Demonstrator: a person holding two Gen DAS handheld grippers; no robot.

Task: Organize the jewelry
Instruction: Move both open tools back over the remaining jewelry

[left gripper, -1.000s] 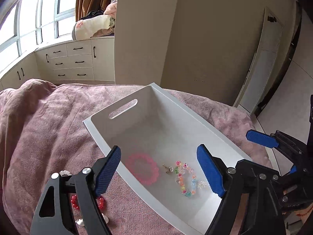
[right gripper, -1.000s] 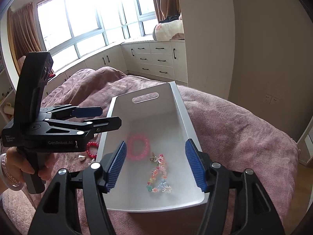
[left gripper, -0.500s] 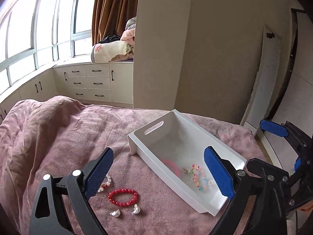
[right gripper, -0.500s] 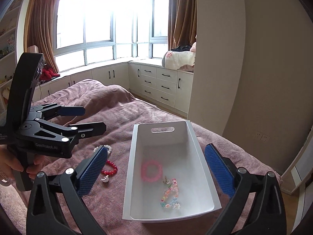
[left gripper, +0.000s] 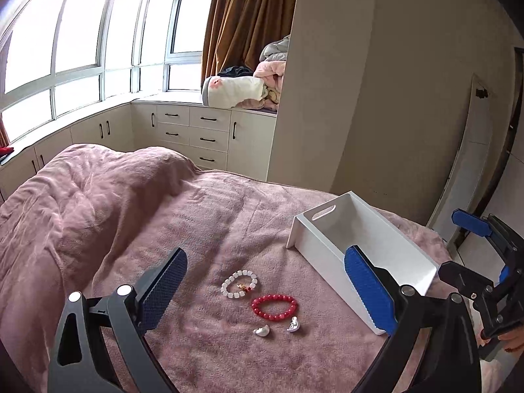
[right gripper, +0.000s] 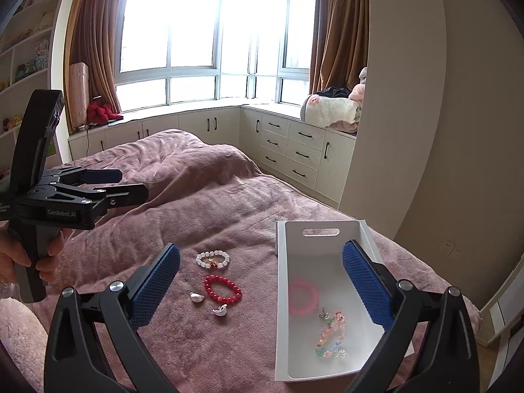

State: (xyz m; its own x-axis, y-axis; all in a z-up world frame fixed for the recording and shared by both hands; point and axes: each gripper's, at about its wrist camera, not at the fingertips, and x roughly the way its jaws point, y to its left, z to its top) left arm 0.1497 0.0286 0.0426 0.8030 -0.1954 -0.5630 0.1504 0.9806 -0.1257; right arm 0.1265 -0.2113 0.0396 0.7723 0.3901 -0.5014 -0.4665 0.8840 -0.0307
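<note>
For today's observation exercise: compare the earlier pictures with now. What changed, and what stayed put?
Both tongs, left and right, drew back from the white plastic bin and spread wider, empty. The bin's jewelry and the red bead bracelet on the pink blanket stayed put.

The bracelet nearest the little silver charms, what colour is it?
Red. The red bead bracelet shows best in the right wrist view.

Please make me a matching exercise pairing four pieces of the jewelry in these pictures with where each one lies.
Things:
1. red bead bracelet
2. pink bracelet
3. white bead bracelet
4. multicoloured bead bracelet

Places:
A. in the white bin, nearer its handle slot
B. on the pink blanket, farthest from the camera
C. in the bin, nearer the camera
D. on the blanket, beside two small silver pieces

Pairs: 1-D, 2-A, 3-B, 4-C
</note>
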